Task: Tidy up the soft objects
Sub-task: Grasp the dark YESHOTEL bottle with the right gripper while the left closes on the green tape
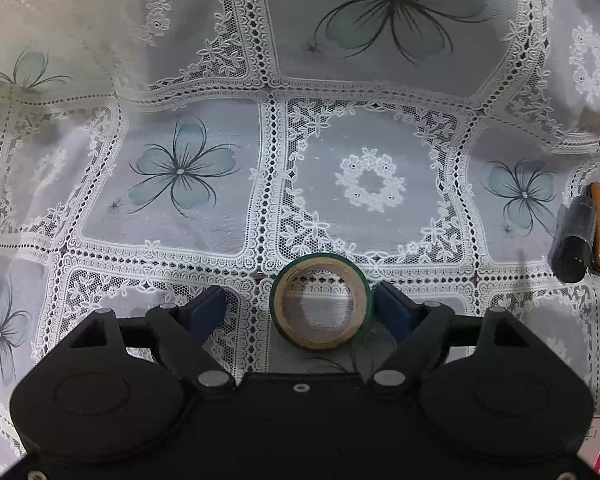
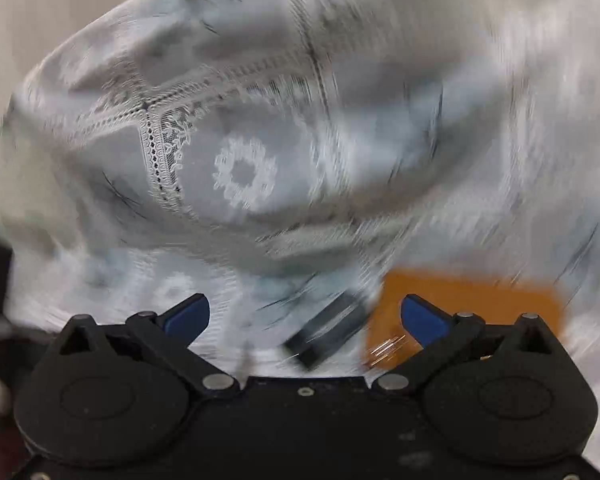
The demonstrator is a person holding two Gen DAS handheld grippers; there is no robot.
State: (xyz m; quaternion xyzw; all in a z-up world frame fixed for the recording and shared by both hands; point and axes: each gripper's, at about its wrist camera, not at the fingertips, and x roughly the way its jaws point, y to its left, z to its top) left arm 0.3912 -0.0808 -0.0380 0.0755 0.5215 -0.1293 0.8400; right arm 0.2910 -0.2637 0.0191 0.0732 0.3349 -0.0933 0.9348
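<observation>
Our left gripper [image 1: 300, 312] stands spread, and the tape roll [image 1: 321, 301] lies flat on the lace tablecloth [image 1: 180, 80] between its blue pads, the right pad [image 1: 394, 312] touching or nearly so, the left clear. Our right gripper [image 2: 305, 316] gapes wide over a dark cylinder [image 2: 326, 330] lying slantwise beside an orange pad [image 2: 480, 300], gripping nothing. We judge a lift here could nudge the roll, whose hole faces upward. The blurred right view hides more.

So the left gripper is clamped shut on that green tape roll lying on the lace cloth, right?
Not clamped. In the left wrist view the left gripper is open: the tape roll lies flat on the lace cloth between its fingers, with a clear gap on one side.
</observation>
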